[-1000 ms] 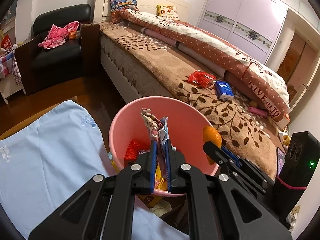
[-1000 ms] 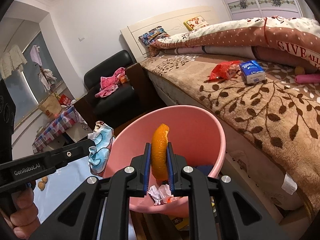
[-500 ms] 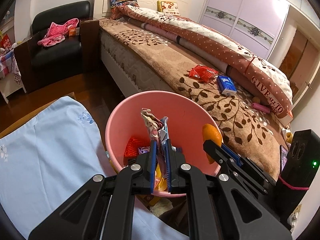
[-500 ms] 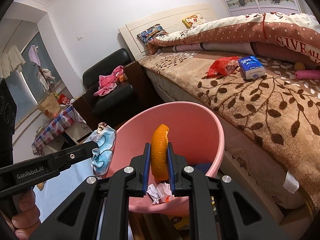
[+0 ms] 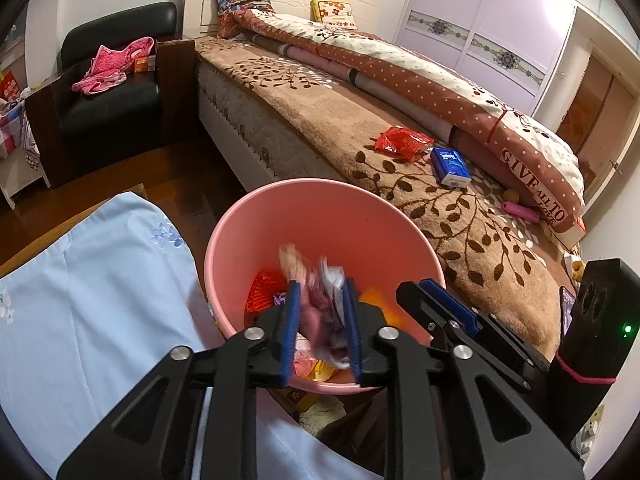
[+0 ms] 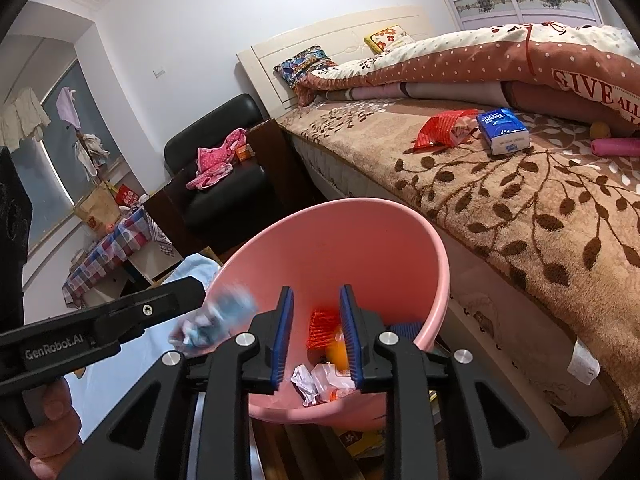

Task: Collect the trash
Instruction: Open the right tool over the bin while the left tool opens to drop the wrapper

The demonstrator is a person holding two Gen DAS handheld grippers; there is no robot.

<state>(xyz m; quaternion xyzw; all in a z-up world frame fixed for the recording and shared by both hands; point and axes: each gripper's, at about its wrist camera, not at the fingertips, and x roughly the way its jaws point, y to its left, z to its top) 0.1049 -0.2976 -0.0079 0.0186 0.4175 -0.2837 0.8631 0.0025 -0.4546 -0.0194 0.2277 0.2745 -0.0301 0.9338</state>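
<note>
Left wrist view, left gripper jaws spread over pink bin, blurry crumpled wrapper loose between them, right gripper wide open too, nothing held, orange peel down in the bin beside the bed

crumpled wrapper motion-blurred — bin bottom mostly hidden.

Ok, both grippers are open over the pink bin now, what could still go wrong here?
1. The crumpled wrapper is blurred between the left gripper fingers, near the pink bin rim's near side; it might fall outside or snag on a pad.
2. The bin looks tilted in the right wrist view; the right gripper could nudge it over.
3. The red packet and blue tissue pack on the bed remain uncollected.
</note>
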